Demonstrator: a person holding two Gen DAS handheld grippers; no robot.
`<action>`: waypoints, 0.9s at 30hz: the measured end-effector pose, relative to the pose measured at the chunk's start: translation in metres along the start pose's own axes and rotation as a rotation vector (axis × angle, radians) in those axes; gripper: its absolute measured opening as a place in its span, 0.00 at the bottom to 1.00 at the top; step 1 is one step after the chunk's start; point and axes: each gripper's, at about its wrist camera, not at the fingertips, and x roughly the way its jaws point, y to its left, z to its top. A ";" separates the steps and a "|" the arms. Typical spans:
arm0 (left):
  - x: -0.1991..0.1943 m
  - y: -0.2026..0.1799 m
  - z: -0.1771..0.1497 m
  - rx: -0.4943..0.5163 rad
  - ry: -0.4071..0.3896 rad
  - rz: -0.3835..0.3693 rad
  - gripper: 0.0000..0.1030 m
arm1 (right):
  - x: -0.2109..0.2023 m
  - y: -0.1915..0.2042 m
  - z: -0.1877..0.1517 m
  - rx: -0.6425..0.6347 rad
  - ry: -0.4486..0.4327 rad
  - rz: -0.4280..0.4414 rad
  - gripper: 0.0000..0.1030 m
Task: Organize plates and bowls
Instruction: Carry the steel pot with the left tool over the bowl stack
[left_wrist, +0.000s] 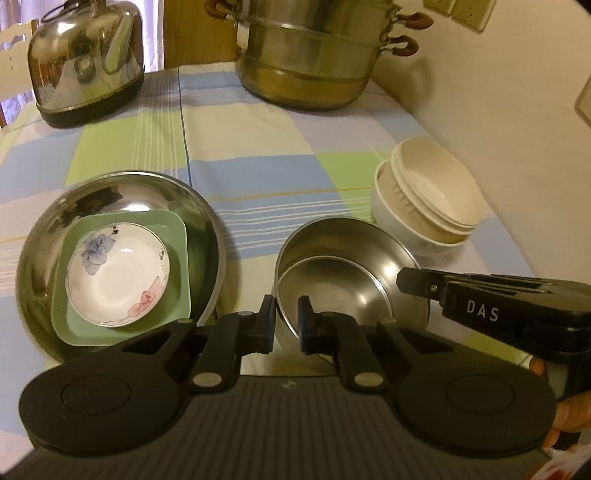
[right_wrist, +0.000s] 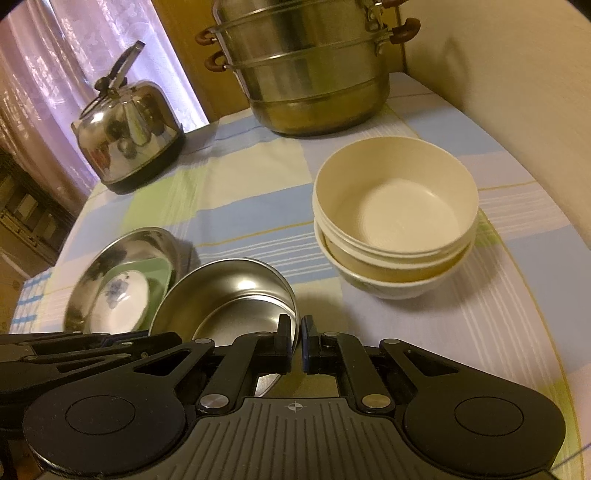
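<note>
From my left wrist view, my left gripper (left_wrist: 287, 321) is clamped on the near rim of the steel bowl (left_wrist: 347, 273), one finger outside the wall and one inside. The bowl's near underside is hidden behind the gripper body, so I cannot tell whether it touches the cloth (left_wrist: 258, 147). My right gripper (left_wrist: 410, 282) reaches in from the right onto the bowl's right rim; its jaws are edge-on there. Left of the bowl sits a steel basin (left_wrist: 122, 192) holding a green dish (left_wrist: 177, 236) with a floral saucer (left_wrist: 116, 273) in it. Cream bowls (left_wrist: 432, 192) are stacked far right. The kettle (left_wrist: 86, 66) and steamer (left_wrist: 314, 55) are cut off at the top.

From my right wrist view, my right gripper (right_wrist: 295, 341) is closed on the steel bowl's (right_wrist: 229, 284) right rim. The bowl is tilted, partly covering the basin (right_wrist: 110, 254).
</note>
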 end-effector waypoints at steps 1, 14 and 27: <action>-0.004 -0.001 0.000 0.002 -0.004 -0.002 0.10 | -0.004 0.001 0.000 0.001 0.000 0.003 0.05; -0.056 -0.022 0.008 0.052 -0.081 -0.040 0.11 | -0.058 0.004 0.003 0.037 -0.036 0.020 0.05; -0.064 -0.057 0.033 0.106 -0.141 -0.097 0.11 | -0.091 -0.015 0.029 0.067 -0.112 -0.019 0.05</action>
